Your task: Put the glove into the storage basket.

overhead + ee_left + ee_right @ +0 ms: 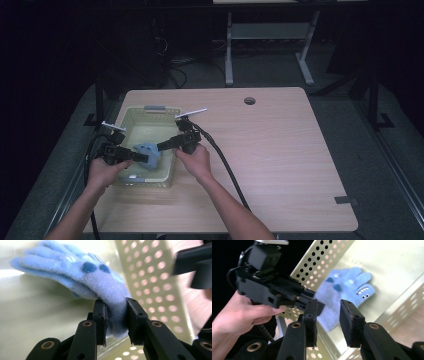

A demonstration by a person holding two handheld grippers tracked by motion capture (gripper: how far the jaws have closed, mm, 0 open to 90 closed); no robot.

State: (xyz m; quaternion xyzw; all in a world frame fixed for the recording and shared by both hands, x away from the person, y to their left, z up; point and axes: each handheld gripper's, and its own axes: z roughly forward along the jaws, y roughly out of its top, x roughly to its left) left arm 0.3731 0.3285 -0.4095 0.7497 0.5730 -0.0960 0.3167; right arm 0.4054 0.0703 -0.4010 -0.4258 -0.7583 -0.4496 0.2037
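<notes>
A light blue fleece glove [149,152] with dark blue spots and a little monster face hangs over the floor of a pale yellow perforated basket [150,109]. My left gripper [117,307] is shut on the glove's cuff [117,315], with the fingers of the glove [57,260] pointing away. In the right gripper view the glove [347,287] lies beyond my right gripper [328,308], which stands open just short of the cuff, its pads apart from the fabric. The left gripper [315,300] reaches in there from the left. Both grippers meet over the basket's front half.
The basket sits at the left of a light wooden table [280,150]. A round cable hole [249,100] is at the back, and a grey tape patch [346,200] is near the front right corner. Black cables [225,165] trail from both grippers.
</notes>
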